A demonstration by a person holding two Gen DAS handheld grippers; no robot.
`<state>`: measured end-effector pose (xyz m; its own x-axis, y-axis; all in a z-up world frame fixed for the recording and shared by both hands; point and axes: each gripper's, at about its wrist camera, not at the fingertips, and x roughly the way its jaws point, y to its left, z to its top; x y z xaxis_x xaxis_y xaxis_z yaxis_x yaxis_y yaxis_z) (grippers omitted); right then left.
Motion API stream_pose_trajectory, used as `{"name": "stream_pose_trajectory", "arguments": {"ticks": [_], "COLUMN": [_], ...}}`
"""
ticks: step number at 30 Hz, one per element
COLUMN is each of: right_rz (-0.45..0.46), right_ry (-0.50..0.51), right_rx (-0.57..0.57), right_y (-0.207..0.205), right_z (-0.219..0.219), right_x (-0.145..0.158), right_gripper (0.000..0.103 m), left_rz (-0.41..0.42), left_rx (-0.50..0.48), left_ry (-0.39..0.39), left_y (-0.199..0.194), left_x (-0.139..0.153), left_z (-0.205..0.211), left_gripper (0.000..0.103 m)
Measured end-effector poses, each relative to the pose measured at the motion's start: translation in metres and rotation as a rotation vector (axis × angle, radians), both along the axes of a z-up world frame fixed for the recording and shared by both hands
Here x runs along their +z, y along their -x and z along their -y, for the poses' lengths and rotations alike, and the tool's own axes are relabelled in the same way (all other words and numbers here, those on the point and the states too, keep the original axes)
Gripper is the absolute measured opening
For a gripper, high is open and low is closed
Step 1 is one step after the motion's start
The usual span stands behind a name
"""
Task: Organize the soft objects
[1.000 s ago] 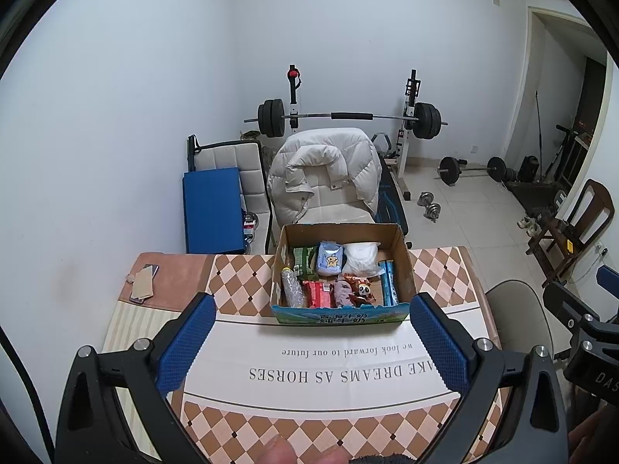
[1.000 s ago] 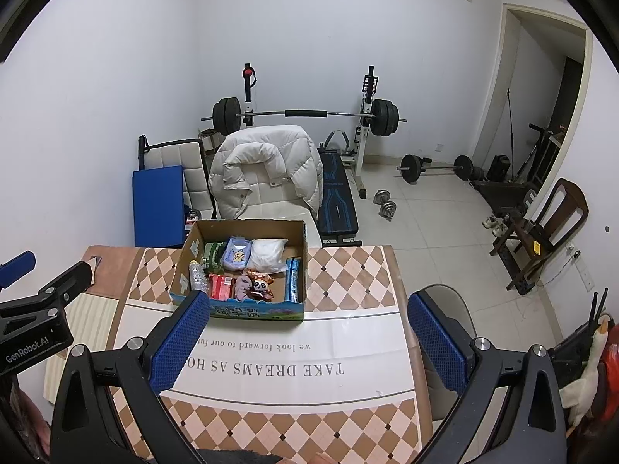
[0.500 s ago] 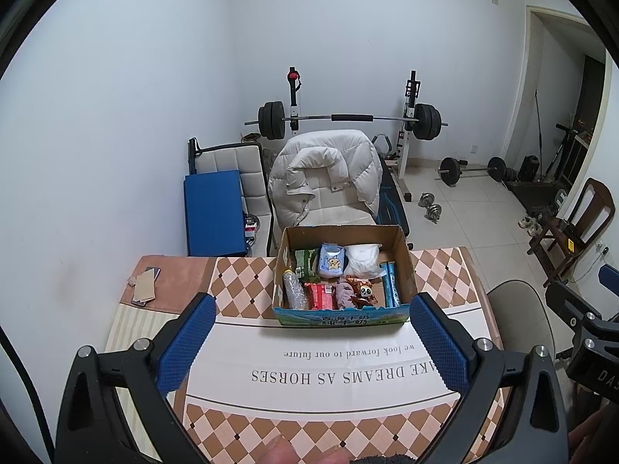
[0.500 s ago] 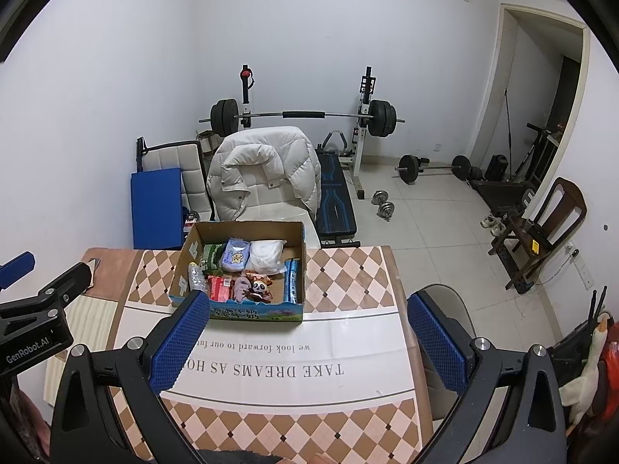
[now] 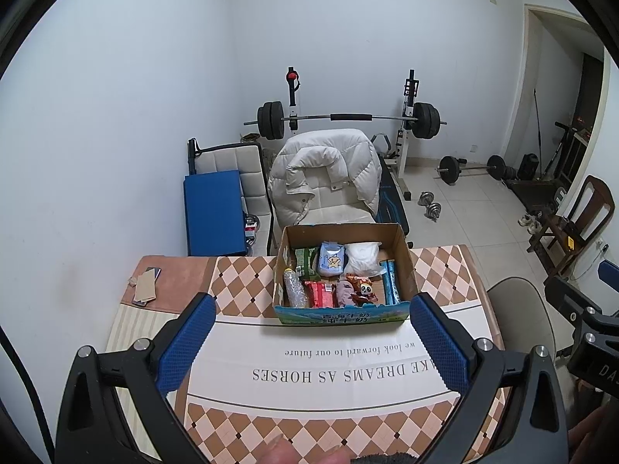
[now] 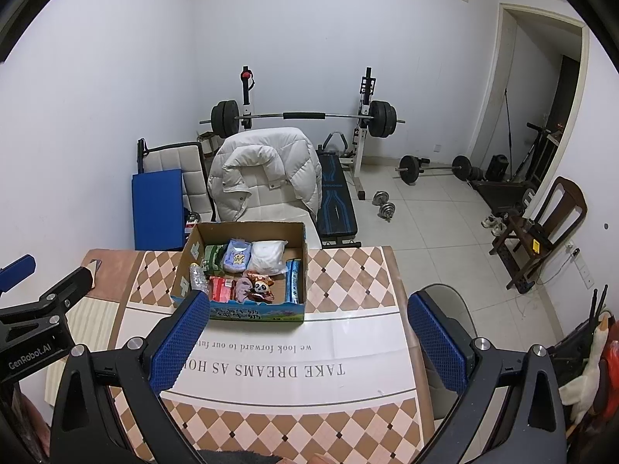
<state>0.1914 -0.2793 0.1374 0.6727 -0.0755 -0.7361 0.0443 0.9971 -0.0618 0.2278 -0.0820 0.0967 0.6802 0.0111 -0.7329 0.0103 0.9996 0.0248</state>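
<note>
An open cardboard box (image 5: 403, 255) stands at the far side of the checkered table (image 5: 240, 278); it also shows in the right wrist view (image 6: 247, 228). Inside lie a white soft bag (image 5: 362, 258), a blue star pouch (image 5: 331, 258), a panda toy (image 5: 365, 289), a red packet (image 5: 320, 294), a crushed plastic bottle (image 5: 294, 290) and a blue tube (image 5: 390, 284). My left gripper (image 5: 314, 338) is open and empty, held above the near table. My right gripper (image 6: 309, 338) is open and empty, to the right of the box.
A phone and a card (image 5: 145, 286) lie at the table's left edge. A chair with a white puffer jacket (image 5: 325, 174) stands behind the table. A barbell rack (image 5: 348, 118) and dumbbells stand further back. A grey chair (image 5: 518, 317) is at the table's right.
Both grippers have drawn slightly back and up; the box sits a little farther away in both views. Jaws stay open.
</note>
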Motion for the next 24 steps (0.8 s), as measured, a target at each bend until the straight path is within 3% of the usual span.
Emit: {"name": "stream_pose_trajectory", "arguments": {"ticks": [24], "right_rz": [0.0], "right_ry": [-0.002], "right_rx": [-0.006], "right_y": [0.0024], "right_z": [0.0013], "right_x": [0.0008], "right_gripper": [0.103], "left_rz": [-0.007], "left_rx": [-0.011], "left_ry": [-0.015], "left_y": [0.0082], "left_x": [-0.0062], "left_z": [0.0044], "left_gripper": [0.103]}}
